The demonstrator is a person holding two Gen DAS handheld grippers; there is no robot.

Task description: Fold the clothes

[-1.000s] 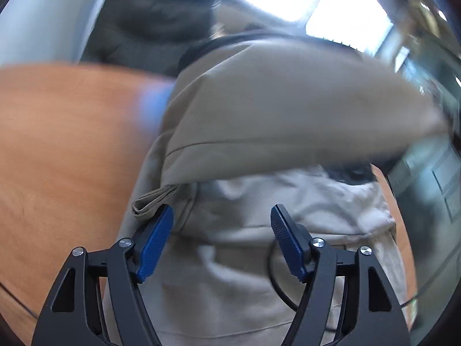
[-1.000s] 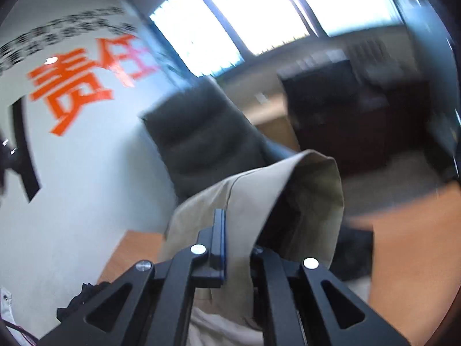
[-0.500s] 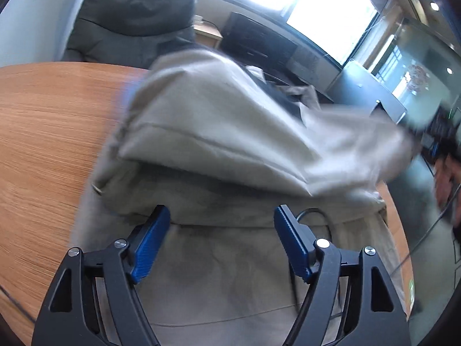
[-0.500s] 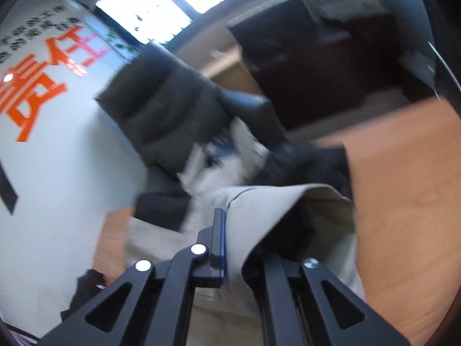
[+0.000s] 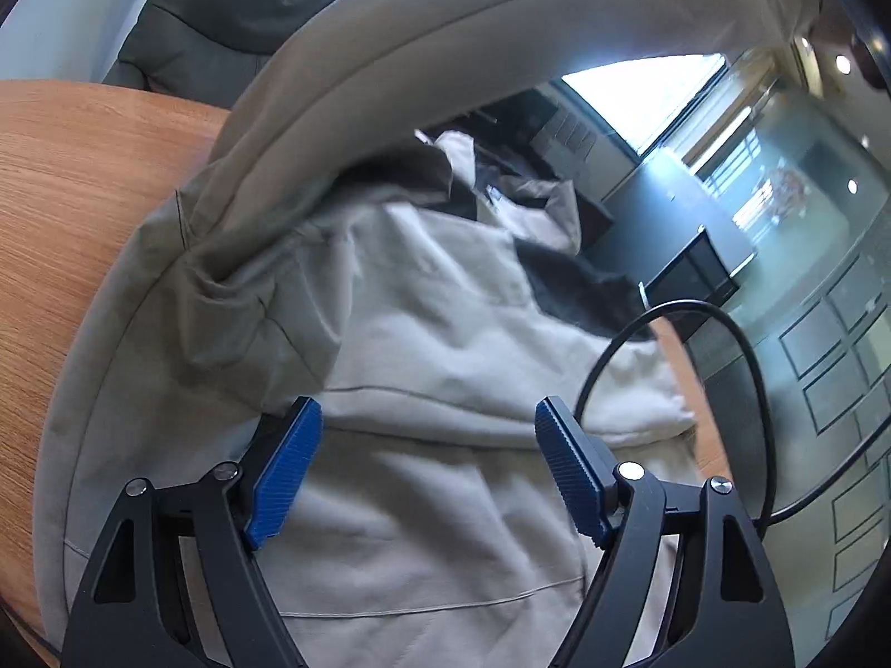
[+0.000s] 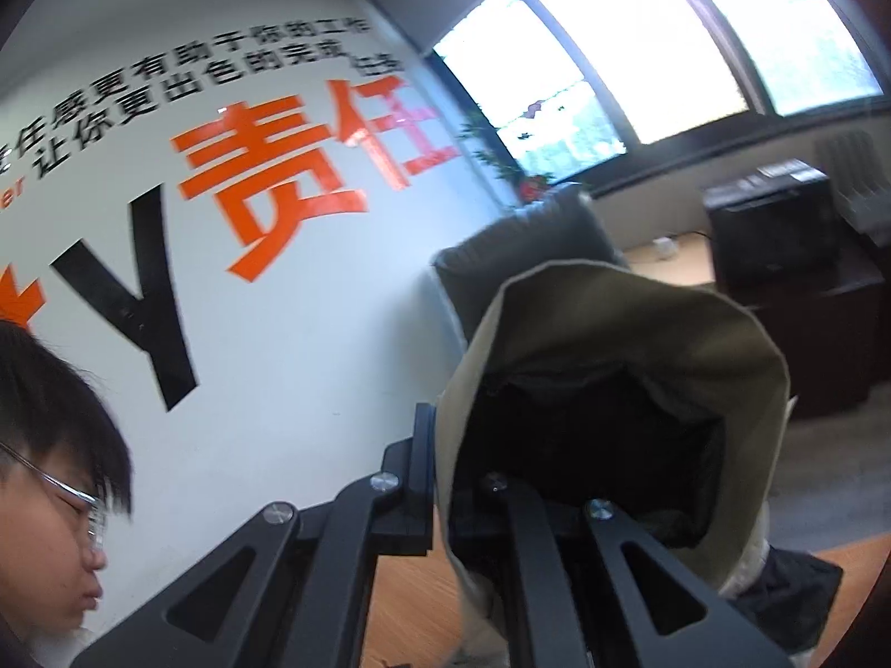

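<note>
A beige garment [image 5: 445,334] lies on the wooden table [image 5: 67,211]. One part of it, a sleeve or leg [image 5: 501,16], is lifted and arcs over the left wrist view. My left gripper [image 5: 426,462] is open just above the flat cloth and holds nothing. My right gripper [image 6: 445,479] is shut on the garment's open cuff [image 6: 612,378], held up in the air with its dark inside facing the camera.
A dark office chair [image 5: 250,5] stands behind the table. Dark clothes [image 5: 579,289] lie at the far end of the table. A black cable [image 5: 740,345] loops at the right. The person's face [image 6: 55,473] is close at the left of the right wrist view.
My right gripper has lifted the cuff high, so the limb now arcs over the left gripper. The left gripper has stayed open and moved closer over the flat cloth.
</note>
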